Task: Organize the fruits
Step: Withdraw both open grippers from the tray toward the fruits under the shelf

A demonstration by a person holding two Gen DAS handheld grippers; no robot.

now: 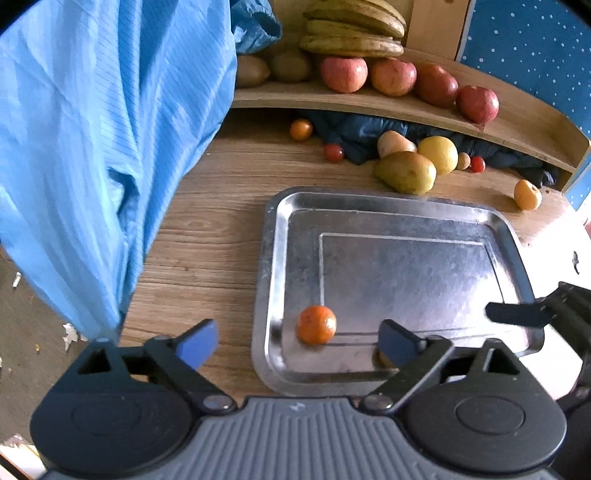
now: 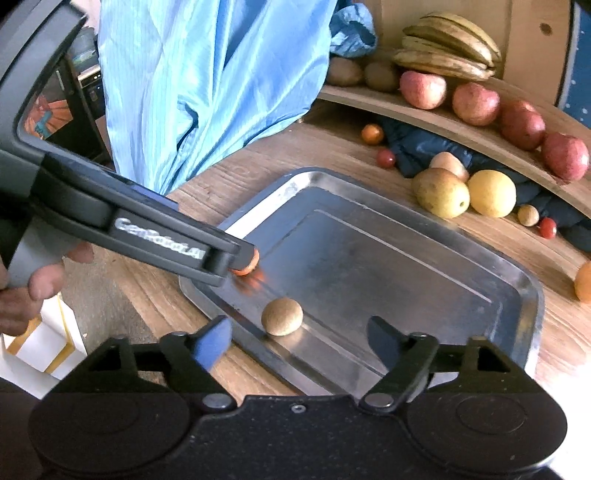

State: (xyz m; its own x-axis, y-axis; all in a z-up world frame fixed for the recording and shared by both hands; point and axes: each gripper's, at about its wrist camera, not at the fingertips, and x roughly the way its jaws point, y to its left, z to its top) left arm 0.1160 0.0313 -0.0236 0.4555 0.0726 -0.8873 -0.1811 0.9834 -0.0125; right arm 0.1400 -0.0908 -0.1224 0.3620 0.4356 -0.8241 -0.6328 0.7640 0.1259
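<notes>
A metal tray [image 1: 273,258] lies on the wooden table. In the left wrist view a small orange [image 1: 316,325] rests in the tray's near left corner, between the wide-apart fingers of my left gripper [image 1: 298,341], and neither pad touches it. In the right wrist view a small round tan fruit [image 2: 282,316] sits on the tray [image 2: 532,306] just ahead of my open right gripper [image 2: 298,341], free of both pads. The left gripper's finger [image 2: 221,258] reaches in from the left there and half hides the orange [image 2: 248,268].
A curved wooden shelf [image 1: 388,103] at the back carries red apples [image 1: 343,74], bananas [image 1: 354,33] and kiwis. A pear [image 1: 406,171], a lemon [image 1: 439,154], cherry tomatoes and small oranges lie on the table beyond the tray. A person's blue garment [image 1: 92,147] hangs at the left.
</notes>
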